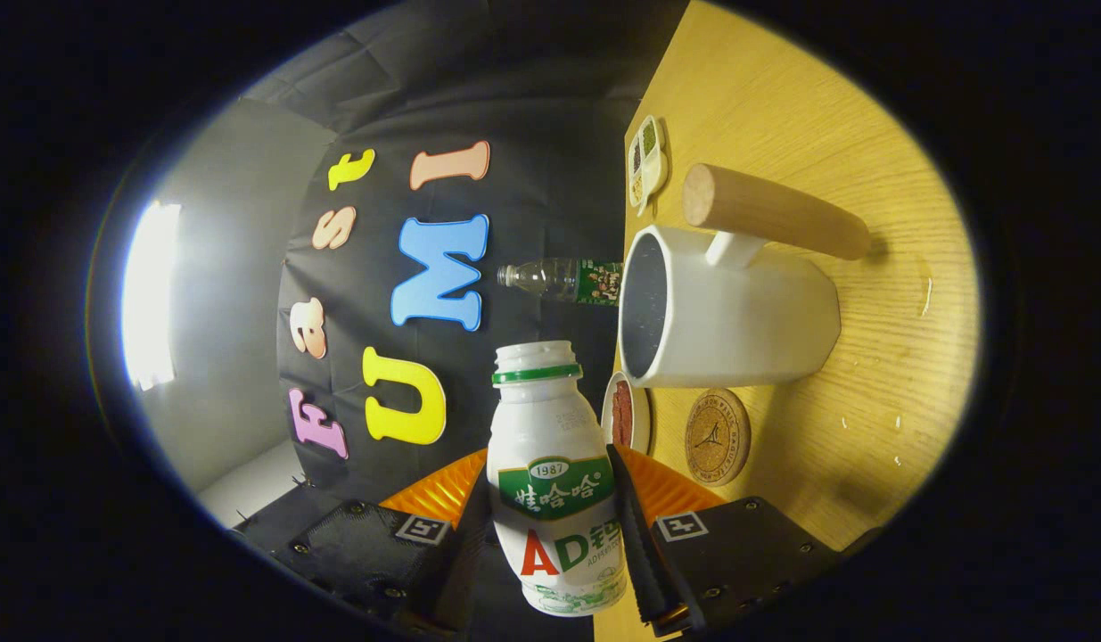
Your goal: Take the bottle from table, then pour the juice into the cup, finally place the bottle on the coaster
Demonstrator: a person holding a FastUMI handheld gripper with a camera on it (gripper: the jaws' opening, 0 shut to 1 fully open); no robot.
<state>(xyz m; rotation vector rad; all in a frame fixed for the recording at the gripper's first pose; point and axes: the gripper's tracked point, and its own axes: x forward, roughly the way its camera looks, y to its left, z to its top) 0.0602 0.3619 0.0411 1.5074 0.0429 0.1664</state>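
My gripper [553, 526] is shut on a small white juice bottle [554, 464] with a green neck ring and no cap; both fingers press its sides. The whole view is rolled about ninety degrees, so the wooden table [835, 125] stands on end beside the bottle. The bottle's open mouth lies just short of the rim of a white cup [737, 312] with a long wooden handle [773, 212]. The cup's dark opening faces the bottle. A round cork coaster [717, 436] lies on the table right beside the cup, just ahead of the fingers.
A small dish with something reddish brown [626, 413] sits next to the coaster. A clear plastic water bottle with a green label [563, 279] stands behind the cup. A divided white tray with small portions [646, 160] lies further along the table.
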